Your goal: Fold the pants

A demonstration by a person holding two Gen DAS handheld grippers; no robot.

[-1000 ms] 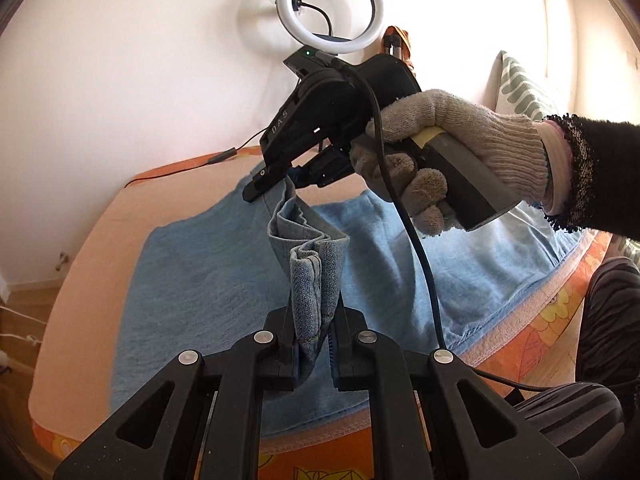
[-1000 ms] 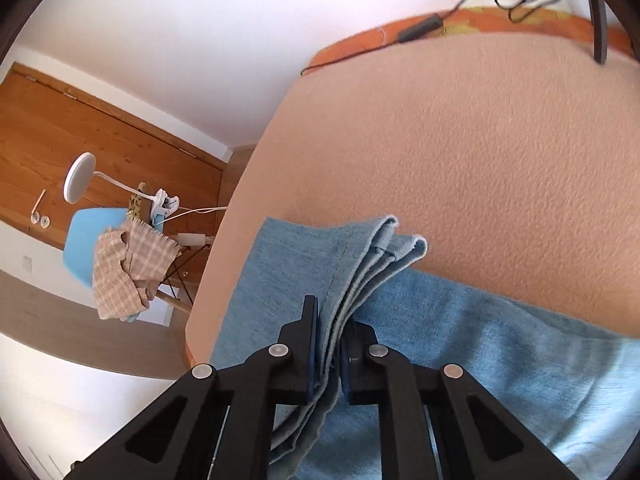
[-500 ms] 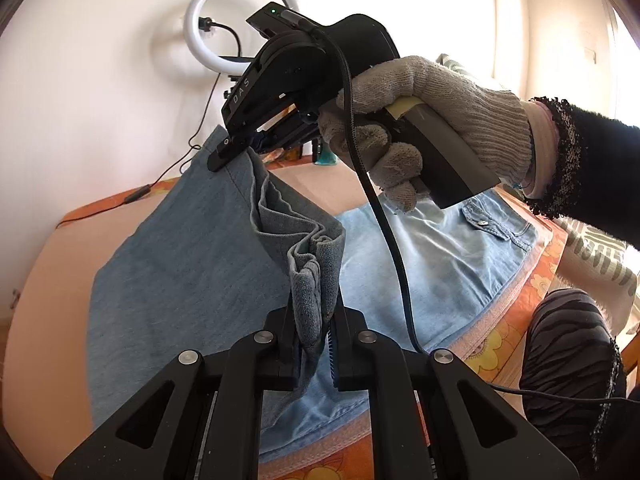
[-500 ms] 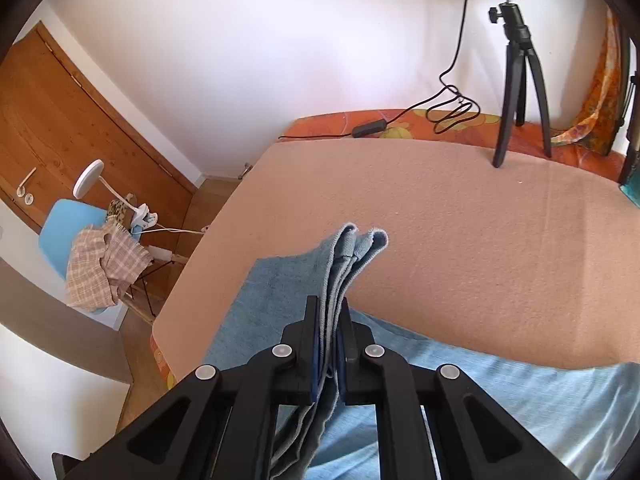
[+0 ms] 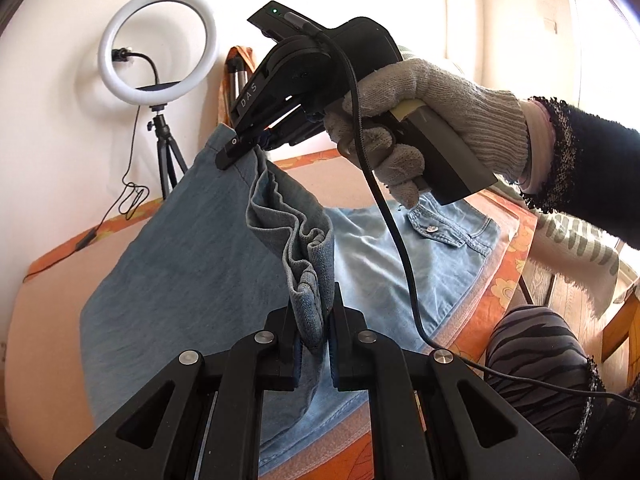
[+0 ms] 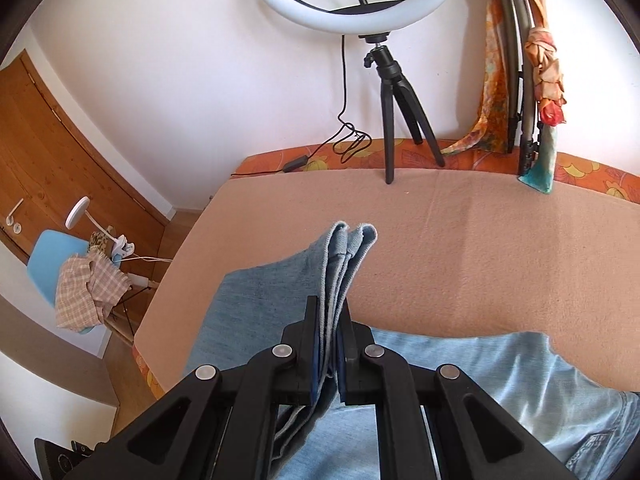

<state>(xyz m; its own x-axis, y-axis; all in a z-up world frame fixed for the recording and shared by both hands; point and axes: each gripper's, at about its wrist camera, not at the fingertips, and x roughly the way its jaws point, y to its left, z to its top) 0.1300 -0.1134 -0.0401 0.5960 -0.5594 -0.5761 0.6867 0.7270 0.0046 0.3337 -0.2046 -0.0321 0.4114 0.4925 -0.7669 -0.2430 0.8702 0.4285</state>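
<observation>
Here both the left gripper (image 5: 312,332) and right gripper (image 6: 329,344) pinch the pants (image 5: 192,264) hem, seemingly bunched.

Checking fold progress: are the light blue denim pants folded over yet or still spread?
Mid-fold: both grippers, left gripper and right gripper, shut on the hem of the light blue denim pants, lifted; the waist lies flat.

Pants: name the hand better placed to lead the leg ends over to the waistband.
Probably right: its gripper holds the pants hem higher, while the left gripper clamps a bunched corner lower.
</observation>
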